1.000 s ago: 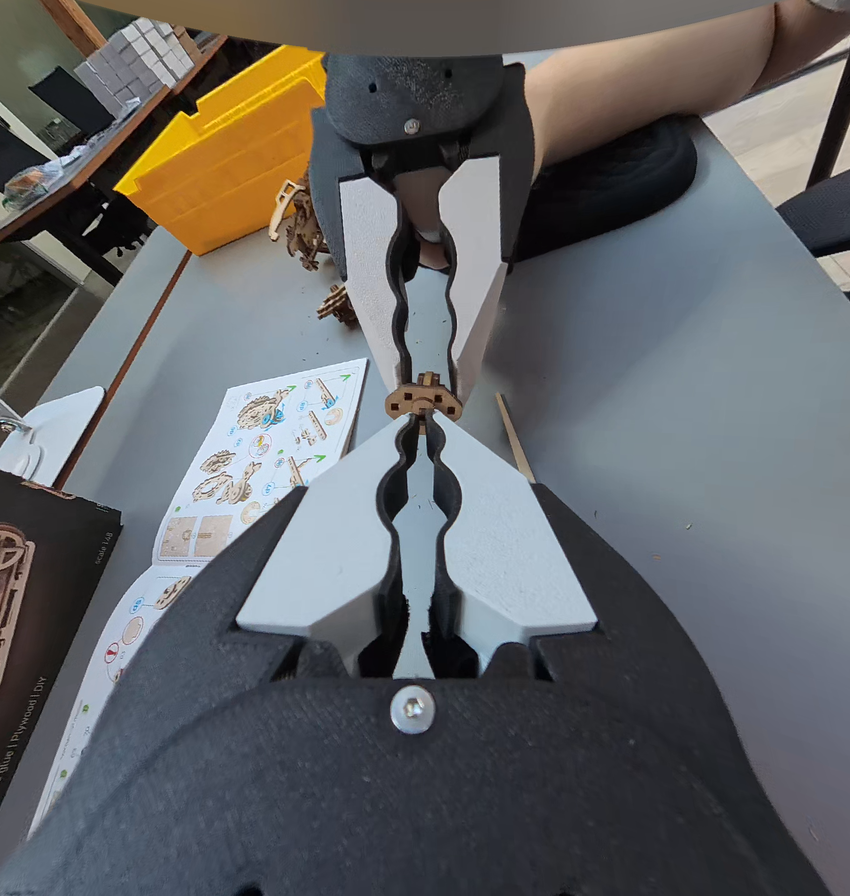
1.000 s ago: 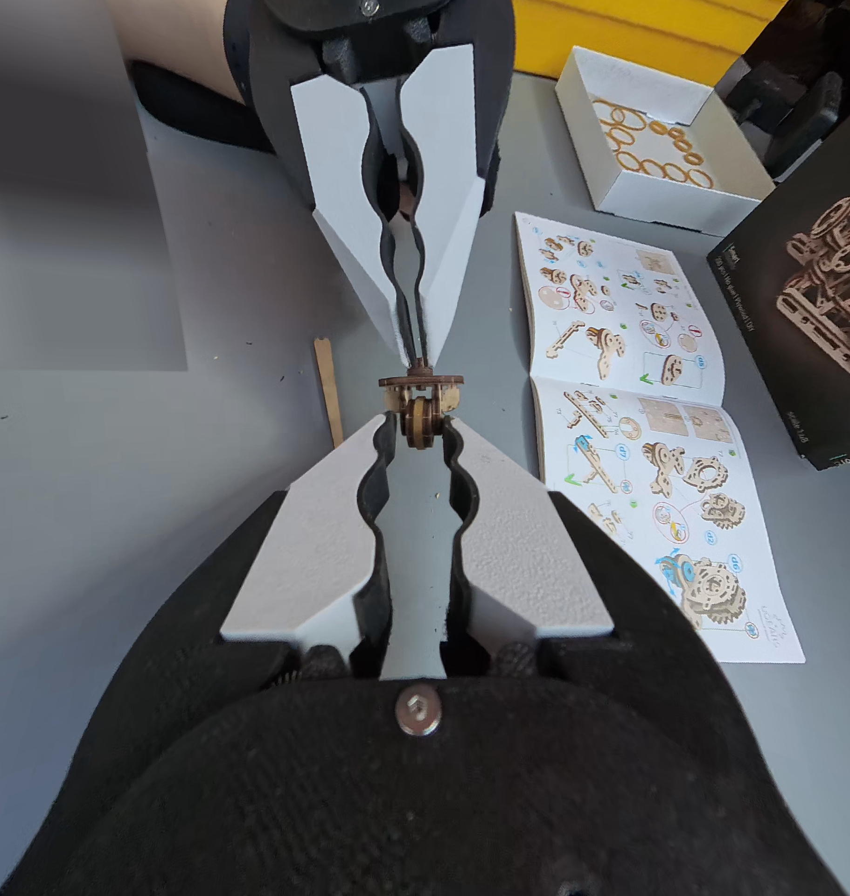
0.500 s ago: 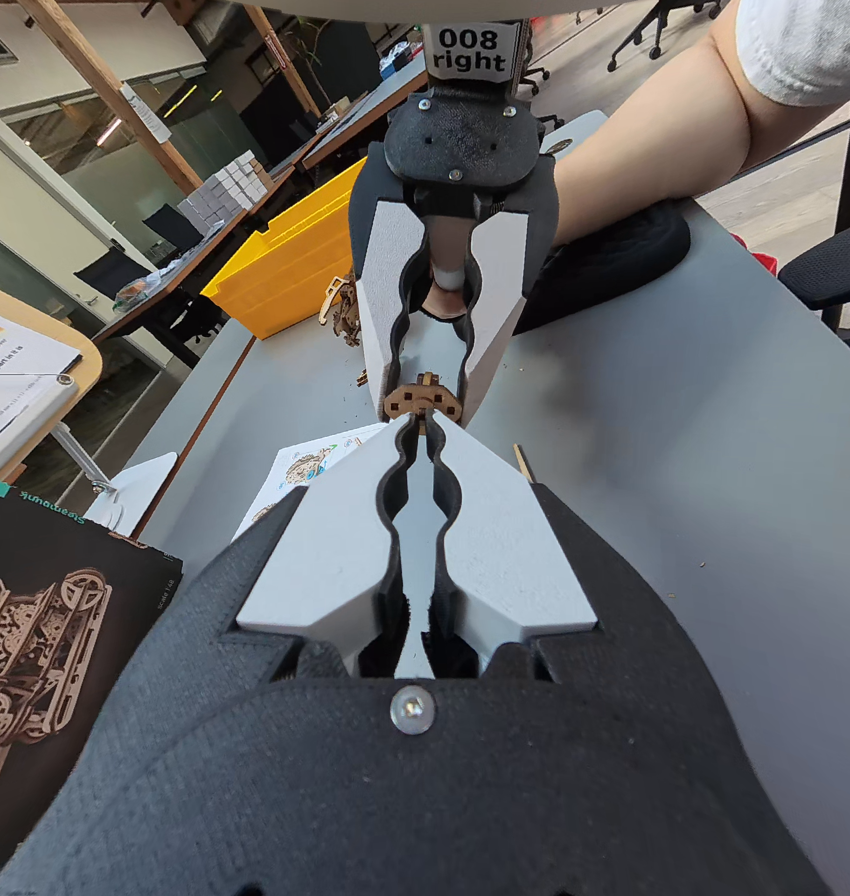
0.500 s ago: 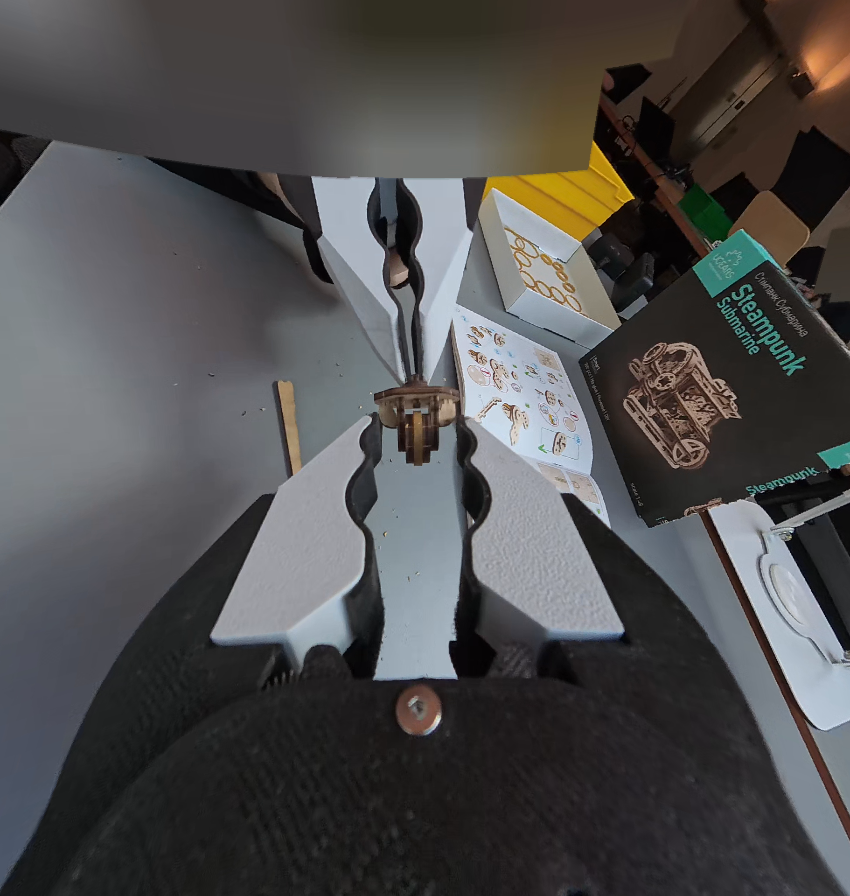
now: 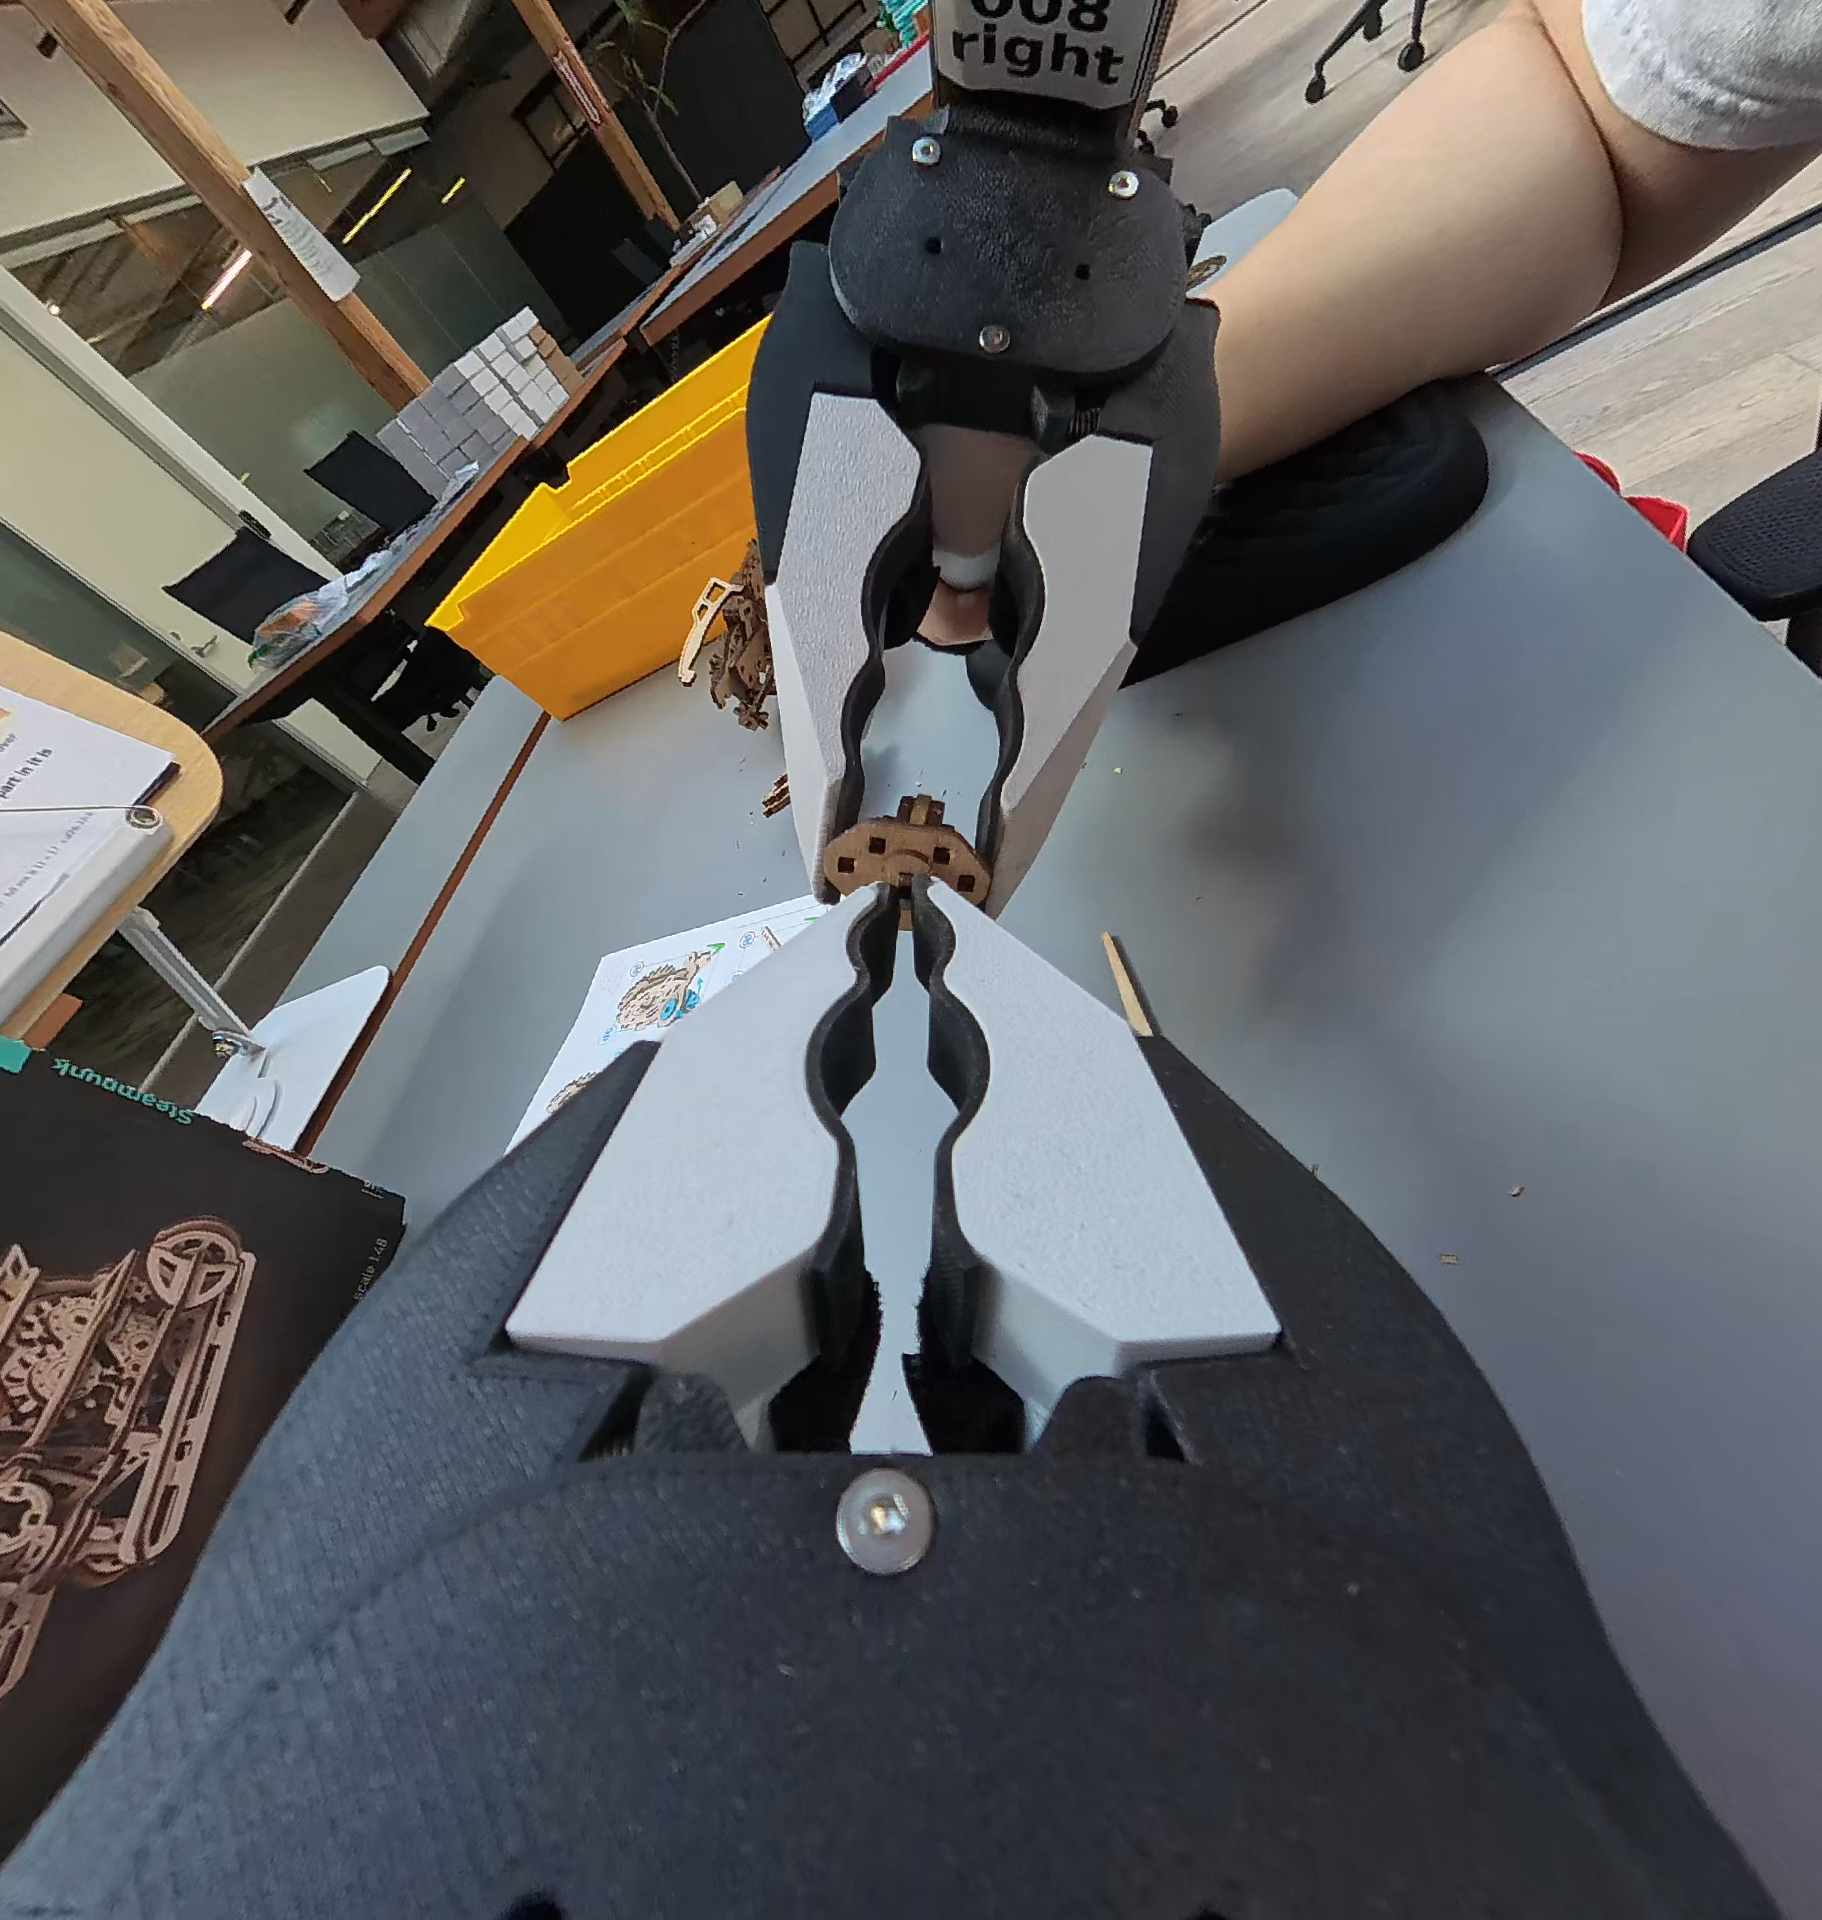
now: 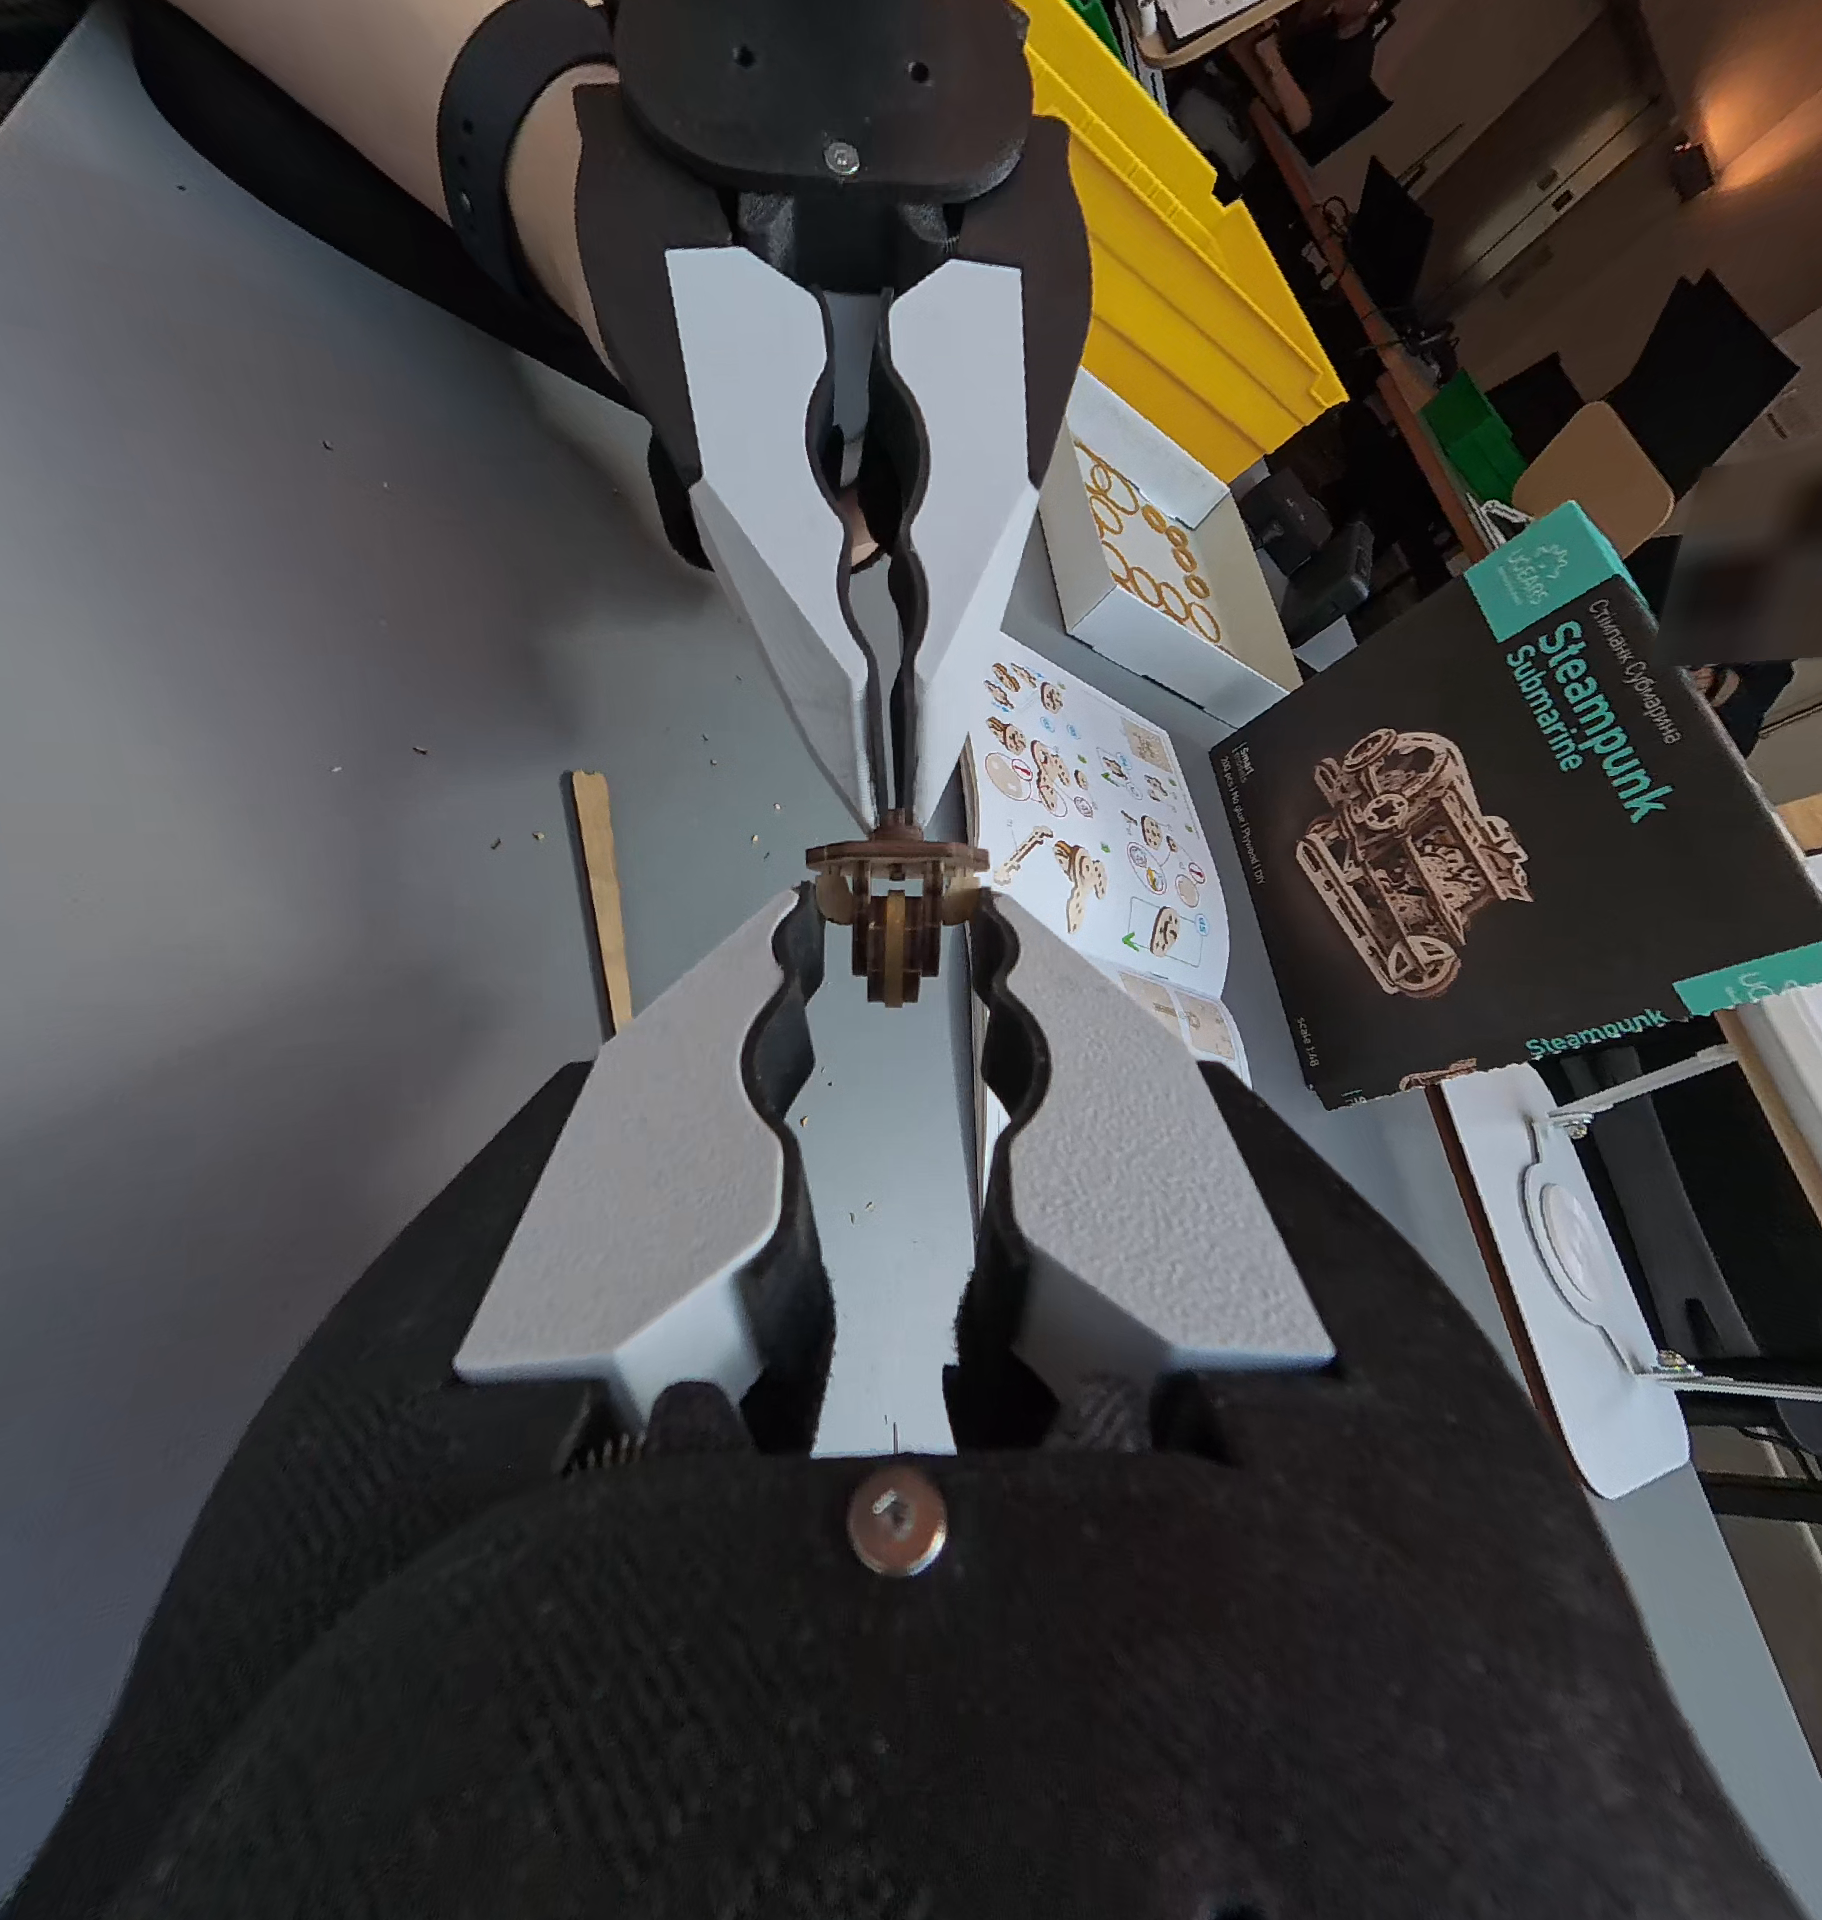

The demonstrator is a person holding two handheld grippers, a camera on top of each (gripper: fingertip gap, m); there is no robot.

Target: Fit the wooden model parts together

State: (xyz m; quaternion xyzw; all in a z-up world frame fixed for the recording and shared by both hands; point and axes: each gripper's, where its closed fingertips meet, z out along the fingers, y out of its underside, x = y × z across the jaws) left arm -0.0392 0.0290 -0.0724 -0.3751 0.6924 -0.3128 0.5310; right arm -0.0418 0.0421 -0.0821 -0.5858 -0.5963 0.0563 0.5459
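While both tools meet tip to tip above the grey table (image 5: 1458, 883), a small wooden assembly (image 6: 891, 914) hangs between them, clear of the surface. Left tool (image 5: 896, 902): tips pinched nearly closed on a thin peg at the assembly's flat plate (image 5: 905, 857). Right tool (image 6: 891, 904): jaws wider, clamping the assembly's sides. Instruction booklet (image 6: 1094, 821), black kit box (image 6: 1509, 831) and wooden stick (image 6: 600, 883) lie on the table nearby.

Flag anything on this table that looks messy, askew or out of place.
Small wood crumbs are scattered over the grey table, and a loose flat wooden stick lies alone beside the left claw. Nothing looks damaged; the wooden model piece sits held between both claws.
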